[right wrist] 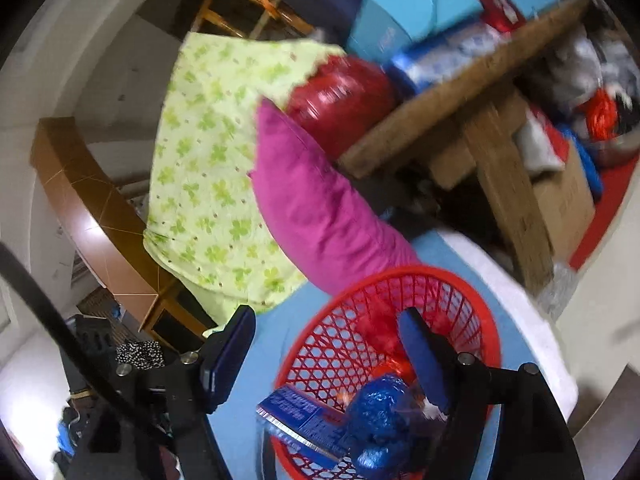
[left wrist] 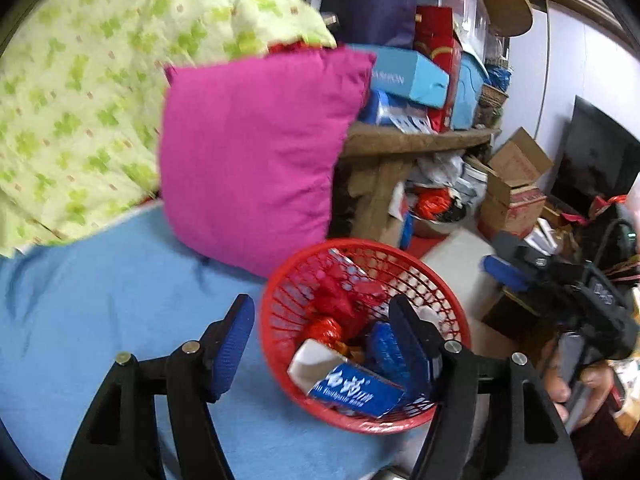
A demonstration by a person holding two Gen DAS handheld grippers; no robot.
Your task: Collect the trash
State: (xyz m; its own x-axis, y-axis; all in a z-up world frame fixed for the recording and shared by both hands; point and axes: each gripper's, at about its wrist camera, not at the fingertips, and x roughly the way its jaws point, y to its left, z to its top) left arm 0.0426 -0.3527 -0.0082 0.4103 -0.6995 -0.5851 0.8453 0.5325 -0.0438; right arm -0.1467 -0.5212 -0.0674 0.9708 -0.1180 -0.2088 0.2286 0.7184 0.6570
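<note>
Two cushions lean at the back of a blue-covered bed [left wrist: 100, 300]: green-patterned pillow [left wrist: 80, 92], largest; magenta pillow [left wrist: 256, 156] in front of it. Wooden bench [left wrist: 416, 140] beside them, stacked with boxes. Red mesh basket [left wrist: 280, 320] on the bed edge, just below the magenta pillow, holding a blue-and-white toothpaste box [left wrist: 348, 388], red wrapper [left wrist: 340, 304] and crumpled blue wrapper [right wrist: 380, 412]. Left gripper [left wrist: 322, 344]: fingers apart, straddling the basket rim. Right gripper [right wrist: 326, 352]: fingers apart, likewise astride the rim.
</note>
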